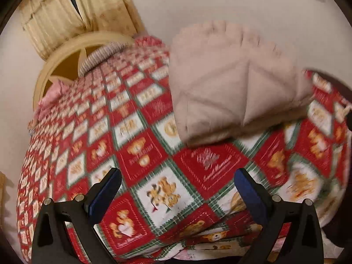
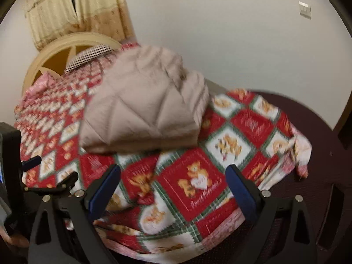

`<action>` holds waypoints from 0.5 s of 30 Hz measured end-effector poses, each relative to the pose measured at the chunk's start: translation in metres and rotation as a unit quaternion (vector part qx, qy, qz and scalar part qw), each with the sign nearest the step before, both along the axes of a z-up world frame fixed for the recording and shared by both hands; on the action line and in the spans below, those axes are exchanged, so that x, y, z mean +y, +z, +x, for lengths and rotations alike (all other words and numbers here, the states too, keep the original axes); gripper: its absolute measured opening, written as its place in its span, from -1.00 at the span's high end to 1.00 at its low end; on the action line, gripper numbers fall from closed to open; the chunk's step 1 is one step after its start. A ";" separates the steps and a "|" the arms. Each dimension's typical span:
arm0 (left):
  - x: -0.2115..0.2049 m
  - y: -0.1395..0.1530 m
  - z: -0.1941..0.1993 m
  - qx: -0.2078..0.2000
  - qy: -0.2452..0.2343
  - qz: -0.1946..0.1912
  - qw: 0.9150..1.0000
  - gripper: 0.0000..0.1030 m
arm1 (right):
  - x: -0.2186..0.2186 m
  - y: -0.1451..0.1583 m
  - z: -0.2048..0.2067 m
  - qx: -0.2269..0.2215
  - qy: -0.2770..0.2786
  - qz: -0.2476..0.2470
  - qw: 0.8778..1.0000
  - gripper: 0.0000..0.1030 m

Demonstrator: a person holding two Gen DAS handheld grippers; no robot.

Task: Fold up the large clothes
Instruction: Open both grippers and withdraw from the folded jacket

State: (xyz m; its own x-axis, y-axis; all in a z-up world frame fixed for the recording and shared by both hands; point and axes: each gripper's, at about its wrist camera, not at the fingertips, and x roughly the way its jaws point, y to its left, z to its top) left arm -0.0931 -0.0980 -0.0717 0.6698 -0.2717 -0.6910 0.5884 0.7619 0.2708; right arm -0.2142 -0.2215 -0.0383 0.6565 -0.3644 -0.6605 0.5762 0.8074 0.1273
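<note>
lying folded jacket [image 2: 145, 101], long axis crosswise

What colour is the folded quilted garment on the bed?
Light beige, the garment shows best in the right wrist view.

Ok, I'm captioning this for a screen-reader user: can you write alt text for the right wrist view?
A folded beige quilted garment lies on a bed covered by a red, white and green teddy-bear quilt. The right gripper hovers open and empty in front of it.

One folded jacket [image 2: 143, 103] — two tongs [image 2: 172, 181]
</note>
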 end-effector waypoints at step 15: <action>0.032 0.119 -0.036 -0.061 -0.017 -0.147 0.987 -0.98 | 0.025 0.102 -0.044 -0.160 -0.013 -0.123 0.979 -1.00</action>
State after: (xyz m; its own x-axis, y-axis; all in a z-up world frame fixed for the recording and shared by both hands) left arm -0.1288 -0.0663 0.0474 0.7312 -0.4710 -0.4936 0.5907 0.7990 0.1126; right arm -0.2578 -0.1961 0.0639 0.8042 -0.5058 -0.3121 0.5593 0.8217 0.1093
